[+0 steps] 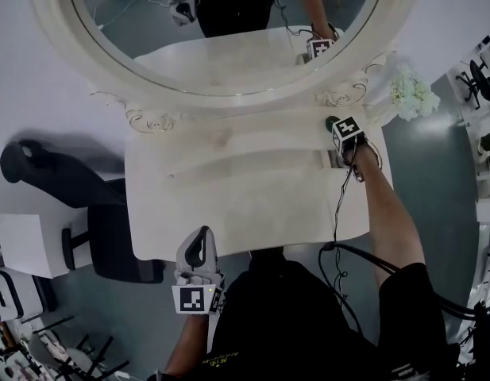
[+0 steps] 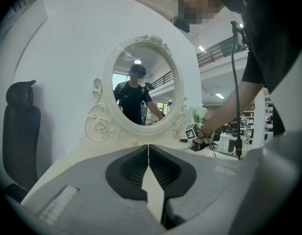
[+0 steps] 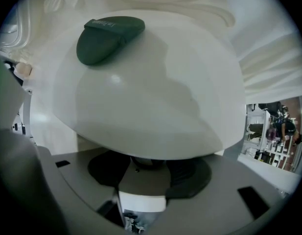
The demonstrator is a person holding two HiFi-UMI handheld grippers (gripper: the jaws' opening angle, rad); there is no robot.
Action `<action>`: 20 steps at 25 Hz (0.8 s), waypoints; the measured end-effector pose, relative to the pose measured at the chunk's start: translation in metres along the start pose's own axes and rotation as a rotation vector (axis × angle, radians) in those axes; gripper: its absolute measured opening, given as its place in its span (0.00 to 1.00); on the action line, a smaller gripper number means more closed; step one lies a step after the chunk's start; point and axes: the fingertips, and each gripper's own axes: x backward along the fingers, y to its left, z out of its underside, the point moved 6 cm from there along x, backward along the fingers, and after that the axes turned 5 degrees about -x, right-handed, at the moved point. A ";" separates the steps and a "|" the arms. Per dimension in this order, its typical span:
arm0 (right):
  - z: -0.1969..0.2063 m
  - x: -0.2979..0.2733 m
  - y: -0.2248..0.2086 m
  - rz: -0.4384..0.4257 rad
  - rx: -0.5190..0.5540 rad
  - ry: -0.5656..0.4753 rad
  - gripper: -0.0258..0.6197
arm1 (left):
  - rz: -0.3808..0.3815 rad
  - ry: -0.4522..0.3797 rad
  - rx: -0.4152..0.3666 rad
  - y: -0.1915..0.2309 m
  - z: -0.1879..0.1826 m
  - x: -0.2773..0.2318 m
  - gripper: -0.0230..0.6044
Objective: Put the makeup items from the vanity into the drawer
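Note:
A dark green makeup puff (image 3: 108, 37) lies on the white vanity's (image 1: 229, 205) raised back right corner, beside the mirror's base, also seen as the puff (image 1: 332, 122) from above. My right gripper (image 3: 148, 173) reaches under that corner's edge, its jaws shut about halfway on a small knob (image 3: 143, 176), apparently a drawer's. From above, my right gripper (image 1: 341, 149) is mostly hidden by its marker cube. Off the vanity's front edge, my left gripper (image 1: 198, 240) is shut and holds nothing; its jaws (image 2: 149, 153) point at the mirror.
The oval mirror (image 1: 229, 22) in its carved white frame stands at the back of the vanity. A black office chair (image 1: 94, 213) is close on the left. White flowers (image 1: 411, 92) are at the back right. A cable (image 1: 337, 213) trails from my right gripper.

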 end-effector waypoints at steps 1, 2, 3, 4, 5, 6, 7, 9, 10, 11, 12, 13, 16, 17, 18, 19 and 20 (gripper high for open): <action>0.000 0.000 0.000 -0.001 0.002 -0.003 0.40 | -0.003 0.002 0.001 0.000 0.000 0.001 0.07; 0.001 0.000 0.000 -0.002 0.004 -0.013 0.40 | -0.003 0.003 0.000 0.001 -0.001 0.001 0.07; 0.001 0.002 0.000 -0.006 0.006 -0.031 0.40 | -0.002 0.002 -0.003 0.001 -0.002 0.002 0.07; 0.001 0.005 0.000 -0.011 0.007 -0.057 0.39 | -0.001 0.000 -0.005 0.002 -0.003 0.002 0.07; 0.001 0.009 0.000 -0.017 0.008 -0.086 0.39 | 0.000 -0.002 -0.007 0.002 -0.004 0.002 0.07; 0.003 0.013 0.000 -0.024 0.008 -0.116 0.39 | 0.002 -0.004 -0.008 0.003 -0.004 0.002 0.07; 0.004 0.018 0.001 -0.035 0.008 -0.148 0.39 | 0.004 -0.005 -0.009 0.002 -0.003 0.002 0.07; 0.007 0.031 0.001 -0.061 0.002 -0.229 0.39 | 0.015 -0.012 -0.011 -0.001 -0.005 0.000 0.07; 0.009 0.037 0.001 -0.073 -0.002 -0.274 0.39 | 0.024 -0.018 -0.014 -0.003 -0.006 -0.002 0.07; 0.012 0.044 0.002 -0.082 -0.006 -0.316 0.39 | 0.035 -0.024 -0.018 -0.005 -0.008 -0.003 0.07; 0.016 0.050 0.003 -0.089 -0.010 -0.353 0.39 | 0.045 -0.028 -0.022 -0.007 -0.008 -0.005 0.07; 0.020 0.055 0.005 -0.094 -0.012 -0.388 0.39 | 0.054 -0.032 -0.025 -0.009 -0.009 -0.006 0.07; 0.027 0.071 0.012 -0.112 -0.022 -0.492 0.39 | 0.071 -0.045 -0.031 -0.014 -0.015 -0.008 0.07; 0.029 0.078 0.015 -0.117 -0.026 -0.529 0.39 | 0.076 -0.050 -0.033 -0.016 -0.017 -0.008 0.07; 0.032 0.086 0.018 -0.123 -0.027 -0.564 0.39 | 0.079 -0.056 -0.035 -0.017 -0.020 -0.008 0.07; 0.035 0.093 0.022 -0.132 -0.026 -0.598 0.39 | 0.082 -0.061 -0.037 -0.019 -0.022 -0.008 0.07; 0.038 0.100 0.028 -0.144 -0.021 -0.628 0.39 | 0.084 -0.067 -0.039 -0.019 -0.025 -0.008 0.07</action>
